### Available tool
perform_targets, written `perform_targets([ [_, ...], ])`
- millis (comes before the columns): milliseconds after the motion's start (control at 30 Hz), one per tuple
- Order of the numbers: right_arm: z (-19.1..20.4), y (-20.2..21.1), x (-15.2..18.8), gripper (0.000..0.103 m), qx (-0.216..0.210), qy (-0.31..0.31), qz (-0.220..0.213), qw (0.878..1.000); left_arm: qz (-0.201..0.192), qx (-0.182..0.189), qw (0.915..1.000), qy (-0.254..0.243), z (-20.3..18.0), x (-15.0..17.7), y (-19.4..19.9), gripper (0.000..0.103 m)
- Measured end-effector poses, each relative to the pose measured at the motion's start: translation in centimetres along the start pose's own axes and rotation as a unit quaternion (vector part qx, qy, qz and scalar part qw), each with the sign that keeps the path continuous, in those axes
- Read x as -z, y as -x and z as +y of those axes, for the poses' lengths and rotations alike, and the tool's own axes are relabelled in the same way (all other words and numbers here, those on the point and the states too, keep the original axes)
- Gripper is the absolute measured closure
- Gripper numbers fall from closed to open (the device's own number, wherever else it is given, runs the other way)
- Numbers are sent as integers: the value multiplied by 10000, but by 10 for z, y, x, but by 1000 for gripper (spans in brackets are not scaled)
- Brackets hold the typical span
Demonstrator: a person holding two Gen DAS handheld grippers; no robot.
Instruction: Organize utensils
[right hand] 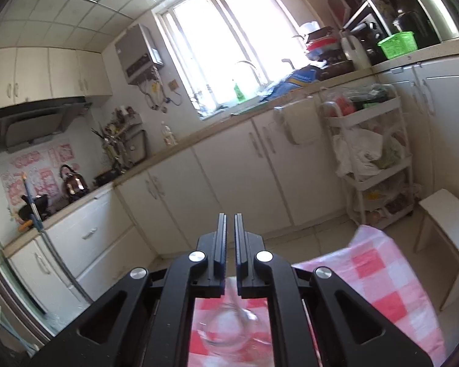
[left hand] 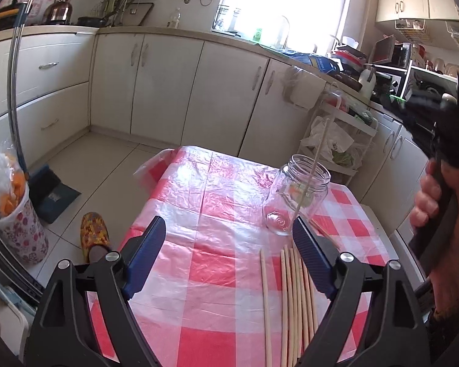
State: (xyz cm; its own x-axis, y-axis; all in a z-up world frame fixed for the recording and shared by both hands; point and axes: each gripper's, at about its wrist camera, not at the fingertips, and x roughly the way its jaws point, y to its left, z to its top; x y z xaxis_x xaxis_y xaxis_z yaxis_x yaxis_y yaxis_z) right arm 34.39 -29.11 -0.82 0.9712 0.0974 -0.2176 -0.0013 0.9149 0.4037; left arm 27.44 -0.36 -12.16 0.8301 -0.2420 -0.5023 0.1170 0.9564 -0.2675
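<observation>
Chopsticks point(left hand: 293, 299) lie bunched on the bench point(left hand: 211, 220) between the wide, empty left claw point(left hand: 229, 244) fingers; jar point(left hand: 296, 195) just ahead holds one. Right claw point(right hand: 230, 217) closed, empty, raised above.

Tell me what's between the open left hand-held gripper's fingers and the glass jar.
Only bare checked tablecloth separates the left hand-held gripper from the glass jar, in the left wrist view.
</observation>
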Motion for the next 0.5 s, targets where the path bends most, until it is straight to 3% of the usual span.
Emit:
perform_targets([
  [33, -12, 0, 6, 97, 196, 143, 162, 9996, -17, -4, 10000, 37, 2, 0, 1, 22],
  [67, -18, -6, 13, 88, 395, 335, 419, 9978, -28, -10, 10000, 67, 4, -1, 2, 22],
  [100, -23, -13, 20, 67, 540, 506, 679, 9949, -26, -10, 9999, 120, 5, -4, 2, 21],
  [167, -41, -40, 47, 56, 593, 885, 1624, 9810, 1, -20, 9998, 202, 8, -6, 0, 21],
  [300, -41, -73, 92, 62, 296, 1791, 2618, 9479, 103, -55, 9996, 260, 10, -4, -3, 20],
  [433, -37, -101, 112, 66, 205, 2312, 2963, 9265, 180, -69, 9996, 219, 8, -2, -6, 20],
  [500, -41, -119, 119, 72, 53, 2315, 3300, 9151, 213, -76, 9995, 231, 8, -2, -8, 20],
])
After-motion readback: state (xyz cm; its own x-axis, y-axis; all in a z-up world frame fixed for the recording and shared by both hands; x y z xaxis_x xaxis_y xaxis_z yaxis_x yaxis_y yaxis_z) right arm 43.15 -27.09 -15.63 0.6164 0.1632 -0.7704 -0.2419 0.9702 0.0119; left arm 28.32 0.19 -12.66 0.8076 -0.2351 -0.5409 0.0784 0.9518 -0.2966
